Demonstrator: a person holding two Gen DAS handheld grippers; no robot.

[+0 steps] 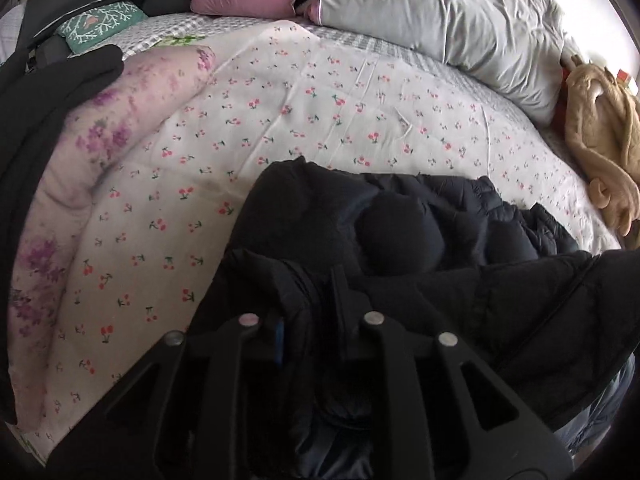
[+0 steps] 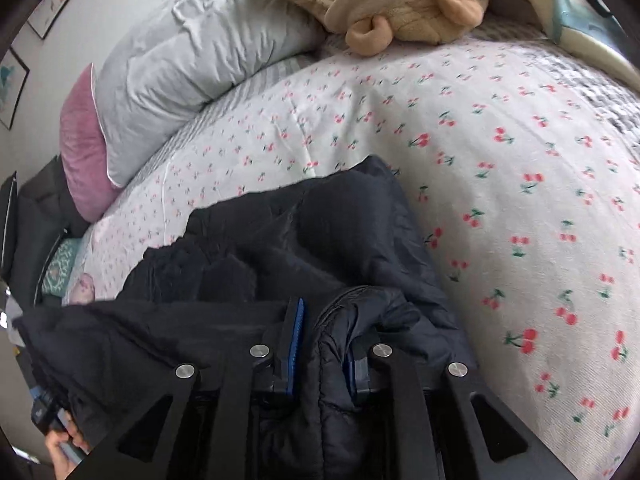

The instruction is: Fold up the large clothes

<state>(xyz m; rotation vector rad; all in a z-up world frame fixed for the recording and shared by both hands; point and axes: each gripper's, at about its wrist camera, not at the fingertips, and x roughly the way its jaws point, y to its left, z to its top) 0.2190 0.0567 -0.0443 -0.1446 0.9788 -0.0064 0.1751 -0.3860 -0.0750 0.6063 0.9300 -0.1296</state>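
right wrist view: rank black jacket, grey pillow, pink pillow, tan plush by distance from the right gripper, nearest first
1. black jacket: clamped in the right gripper, jaws closed on a fold of it.
2. pink pillow: left side, at the bed's head end.
3. grey pillow: upper left; too close to the pink one to rank firmly.
4. tan plush: top centre, at the far edge.

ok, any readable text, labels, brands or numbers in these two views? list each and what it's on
None readable.
Framed pictures on the wall, right wrist view: coloured shapes only, any lettering too small and blurred.
Teal cushion: white branch pattern, no words.
Black puffer jacket, held by left gripper and right gripper: no visible label or logo.
Cherry-print bed cover: pattern only.
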